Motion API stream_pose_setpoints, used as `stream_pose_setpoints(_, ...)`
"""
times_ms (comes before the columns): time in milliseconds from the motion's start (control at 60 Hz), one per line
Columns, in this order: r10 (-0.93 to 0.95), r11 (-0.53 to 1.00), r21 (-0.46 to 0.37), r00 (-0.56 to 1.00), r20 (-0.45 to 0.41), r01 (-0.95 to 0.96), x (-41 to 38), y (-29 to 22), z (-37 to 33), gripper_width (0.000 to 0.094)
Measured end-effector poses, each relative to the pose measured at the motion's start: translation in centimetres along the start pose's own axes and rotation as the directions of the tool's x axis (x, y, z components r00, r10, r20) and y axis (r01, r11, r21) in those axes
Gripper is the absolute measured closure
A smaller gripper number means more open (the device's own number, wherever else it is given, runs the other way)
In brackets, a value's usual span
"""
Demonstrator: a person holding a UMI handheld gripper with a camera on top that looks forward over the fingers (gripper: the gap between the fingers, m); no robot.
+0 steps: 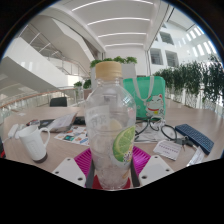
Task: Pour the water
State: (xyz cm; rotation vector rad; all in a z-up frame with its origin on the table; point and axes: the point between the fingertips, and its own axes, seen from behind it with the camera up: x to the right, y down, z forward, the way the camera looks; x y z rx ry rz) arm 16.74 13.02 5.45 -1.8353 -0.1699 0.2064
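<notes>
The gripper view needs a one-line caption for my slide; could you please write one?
Gripper shut on a clear bottle with a lime-slice label, white cup off to one side on the table.

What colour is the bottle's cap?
Light tan, cork-like, on the bottle; cap shows in the gripper view.

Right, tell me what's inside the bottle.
The bottle looks clear, with a lime slice showing at its lower side. Its water level cannot be made out. The jaws grip it.
</notes>
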Motion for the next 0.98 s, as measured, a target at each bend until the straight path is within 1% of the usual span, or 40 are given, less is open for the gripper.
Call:
stream_pose_setpoints(83,-0.010,1.000,-0.005,1.000,0.015,0.010,-0.1,-0.1,0.4,0.0397)
stream_pose_setpoints(150,-0.013,1.000,-0.018,1.000,0.012,0.013,-0.1,0.3,-0.1,0.0380)
stream_pose_setpoints(183,-0.010,0.999,-0.043,1.000,0.009,0.010,-0.1,0.3,-0.1,0.0366)
stream_pose_setpoints(217,-0.002,0.996,-0.086,1.000,0.006,0.002,-0.2,1.0,-0.4,0.0350)
stream_pose_setpoints(250,0.009,0.991,-0.131,1.000,-0.006,-0.010,0.0,1.7,-0.9,0.0301)
stream_pose_setpoints(267,0.015,0.989,-0.147,1.000,-0.011,-0.016,0.1,2.1,-1.4,0.0262)
stream_pose_setpoints(317,0.035,0.986,-0.161,0.999,-0.011,-0.037,-0.4,2.2,-2.9,0.0131)
stream_pose_setpoints(333,0.042,0.986,-0.163,0.999,-0.013,-0.044,-0.5,2.2,-3.5,0.0096)
stream_pose_setpoints(350,0.050,0.985,-0.165,0.999,-0.022,-0.053,-0.4,2.2,-4.1,0.0080)
stream_pose_setpoints(367,0.056,0.983,-0.173,0.998,-0.032,-0.061,-0.6,2.9,-4.2,0.0080)
stream_pose_setpoints(400,0.070,0.981,-0.179,0.997,-0.044,-0.077,-0.6,2.4,-6.2,0.0098)
stream_pose_setpoints(450,0.083,0.979,-0.180,0.994,-0.069,-0.094,-0.9,2.2,-8.8,0.0101)
stream_pose_setpoints(617,0.062,0.980,-0.179,0.990,-0.128,-0.084,-5.6,0.2,-18.4,0.0102)
stream_pose_setpoints(700,0.036,0.988,-0.146,0.988,-0.150,-0.058,-9.0,-1.6,-23.6,0.0101)
stream_pose_setpoints(800,0.047,0.988,-0.138,0.980,-0.191,-0.074,-12.6,-3.2,-29.2,0.0105)
stream_pose_setpoints(983,0.089,0.981,-0.150,0.975,-0.204,-0.121,-18.0,-4.8,-36.2,0.0101)
